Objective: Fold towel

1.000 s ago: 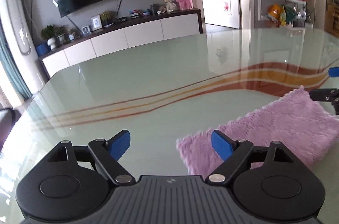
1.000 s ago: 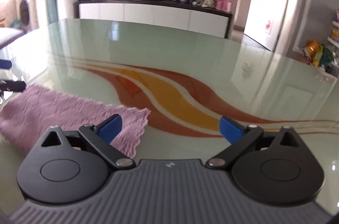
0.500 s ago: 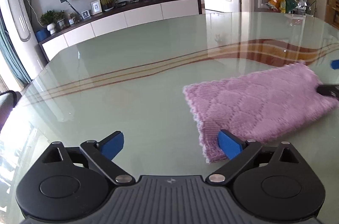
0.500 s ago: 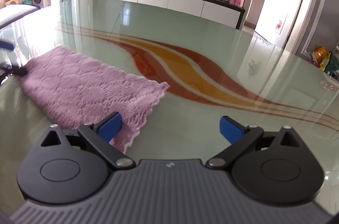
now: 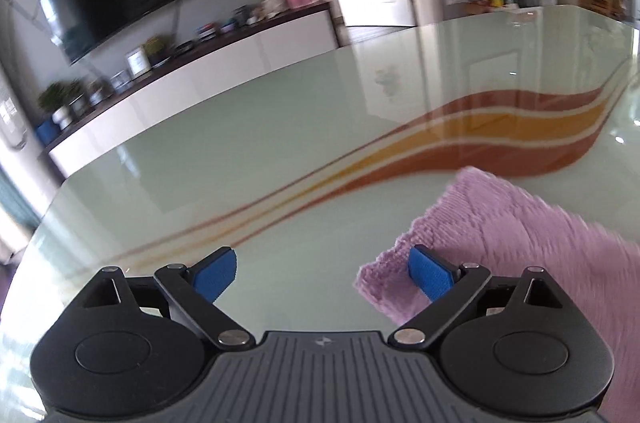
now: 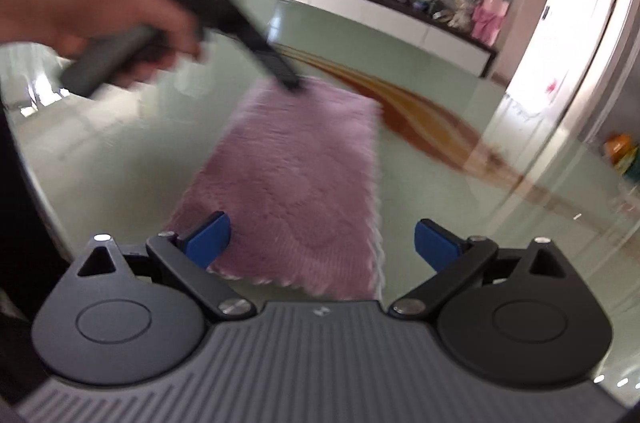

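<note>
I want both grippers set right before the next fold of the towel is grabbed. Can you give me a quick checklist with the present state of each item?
1. Towel lies flat on the glass table, a long strip with no bunching visible: ok.
2. Right gripper has its jaws wide apart with nothing clamped; the towel's near end lies between them: ok.
3. Left gripper holds nothing; its jaws are closing slightly, and the towel corner sits just beside the right-hand one: not ok, not yet lined up.
4. Whether either gripper touches the fabric: cannot tell, the pictures are blurred.
5. Table around the towel free of other objects: ok.
</note>
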A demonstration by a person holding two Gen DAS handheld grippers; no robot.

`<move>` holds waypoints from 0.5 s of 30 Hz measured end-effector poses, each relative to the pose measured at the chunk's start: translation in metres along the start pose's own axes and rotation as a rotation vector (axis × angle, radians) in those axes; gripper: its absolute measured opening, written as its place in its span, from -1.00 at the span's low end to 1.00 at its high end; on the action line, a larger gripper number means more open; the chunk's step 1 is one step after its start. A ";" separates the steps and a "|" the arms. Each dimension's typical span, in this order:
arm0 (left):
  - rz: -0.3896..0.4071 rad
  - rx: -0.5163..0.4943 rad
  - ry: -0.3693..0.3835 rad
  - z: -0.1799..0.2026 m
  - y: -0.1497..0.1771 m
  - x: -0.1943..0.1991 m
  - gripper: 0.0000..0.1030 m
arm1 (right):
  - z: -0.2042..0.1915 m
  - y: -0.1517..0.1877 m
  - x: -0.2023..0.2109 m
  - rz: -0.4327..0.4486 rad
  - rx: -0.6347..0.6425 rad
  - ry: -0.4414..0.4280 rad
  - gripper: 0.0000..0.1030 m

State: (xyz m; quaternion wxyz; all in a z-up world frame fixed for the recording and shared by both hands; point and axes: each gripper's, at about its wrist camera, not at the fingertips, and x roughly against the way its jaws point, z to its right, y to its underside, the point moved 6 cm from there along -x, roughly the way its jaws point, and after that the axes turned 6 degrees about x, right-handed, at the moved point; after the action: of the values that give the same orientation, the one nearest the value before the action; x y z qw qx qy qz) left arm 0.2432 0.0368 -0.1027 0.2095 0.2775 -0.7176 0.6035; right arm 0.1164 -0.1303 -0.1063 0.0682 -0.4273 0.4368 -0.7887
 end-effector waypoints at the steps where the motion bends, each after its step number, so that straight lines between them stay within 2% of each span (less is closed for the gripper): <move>1: 0.001 -0.003 0.005 0.004 -0.003 -0.003 0.84 | -0.002 -0.002 -0.002 0.002 -0.010 -0.011 0.96; 6: 0.009 -0.032 0.023 0.026 -0.013 -0.013 0.84 | 0.003 -0.009 -0.013 0.001 -0.051 -0.041 0.98; 15: 0.014 -0.014 0.037 0.031 -0.010 -0.019 0.85 | 0.004 -0.009 -0.013 0.009 -0.047 -0.051 0.99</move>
State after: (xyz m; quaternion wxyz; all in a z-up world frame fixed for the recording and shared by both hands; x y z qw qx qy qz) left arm 0.2653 0.0082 -0.1127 0.2202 0.2599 -0.7197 0.6049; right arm 0.1298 -0.1207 -0.1071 0.0729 -0.4467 0.4551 -0.7668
